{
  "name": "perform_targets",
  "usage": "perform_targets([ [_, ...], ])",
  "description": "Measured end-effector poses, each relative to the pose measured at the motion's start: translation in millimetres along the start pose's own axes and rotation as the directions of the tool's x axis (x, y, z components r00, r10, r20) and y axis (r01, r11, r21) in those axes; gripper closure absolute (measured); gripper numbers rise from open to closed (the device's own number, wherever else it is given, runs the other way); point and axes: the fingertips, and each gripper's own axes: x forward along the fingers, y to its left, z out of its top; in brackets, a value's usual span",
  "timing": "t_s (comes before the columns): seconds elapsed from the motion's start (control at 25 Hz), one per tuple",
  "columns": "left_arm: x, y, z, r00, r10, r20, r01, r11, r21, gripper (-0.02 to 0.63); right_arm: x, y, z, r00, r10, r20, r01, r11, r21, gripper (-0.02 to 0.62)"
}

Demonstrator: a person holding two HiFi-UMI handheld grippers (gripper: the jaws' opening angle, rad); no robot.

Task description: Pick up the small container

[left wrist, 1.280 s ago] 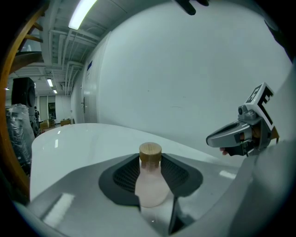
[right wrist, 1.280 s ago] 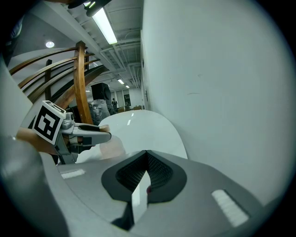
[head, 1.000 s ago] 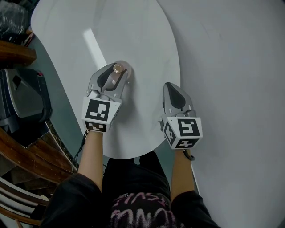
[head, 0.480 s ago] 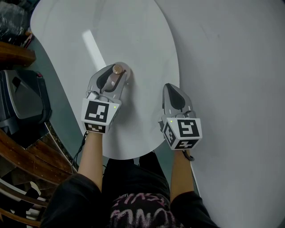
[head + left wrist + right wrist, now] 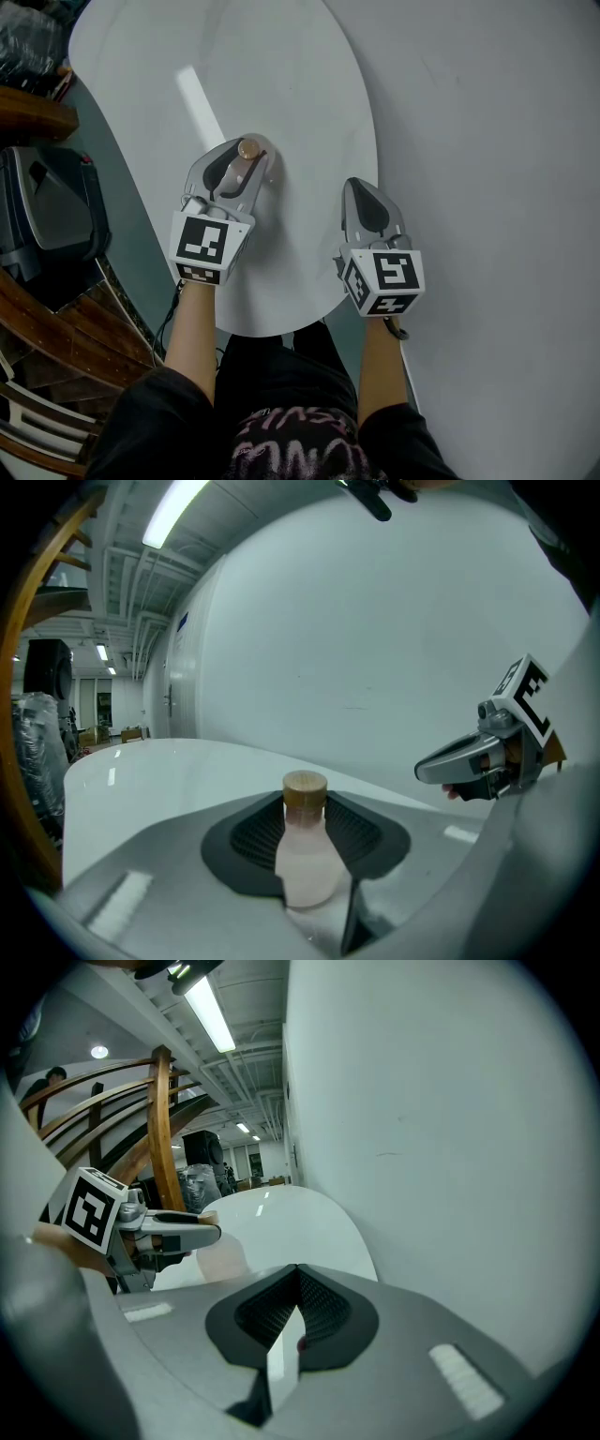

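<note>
Pale pink and cloudy, the small container [image 5: 307, 855] is a stubby little bottle with a round cork-brown stopper [image 5: 305, 790]. It stands upright between the ribbed black pads of my left claw [image 5: 249, 150], which is closed narrow on its body from both sides. That places it over the near half of the glossy white oval table [image 5: 281, 75]. I cannot tell whether its base rests on the top or hangs just clear of it.

I judge it light and rigid, glass or hard plastic, with smooth, rounded sides that could slip or twist in a loose pinch. Glass would also crack if it were dropped or squeezed hard. The wide belly below the neck is the place to hold it, as my pads do now. The stopper might simply pull out.

My right claw [image 5: 357, 184] is well apart to the right, near the table's edge, with its tips drawn together and nothing between them.

No brand, label or lettering shows on the bottle. The only print is the black-and-white square pattern on each claw's marker cube [image 5: 208, 242], which spells nothing.
</note>
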Motion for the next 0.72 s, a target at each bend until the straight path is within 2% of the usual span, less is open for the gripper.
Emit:
perform_targets([
  [0.72, -18, -4, 17, 0.999, 0.04, 0.008, -0.04, 0.999, 0.008, 0.469, -6, -1, 26, 0.998, 0.025, 0.058, -0.025, 1.0, -0.001, 0.583],
])
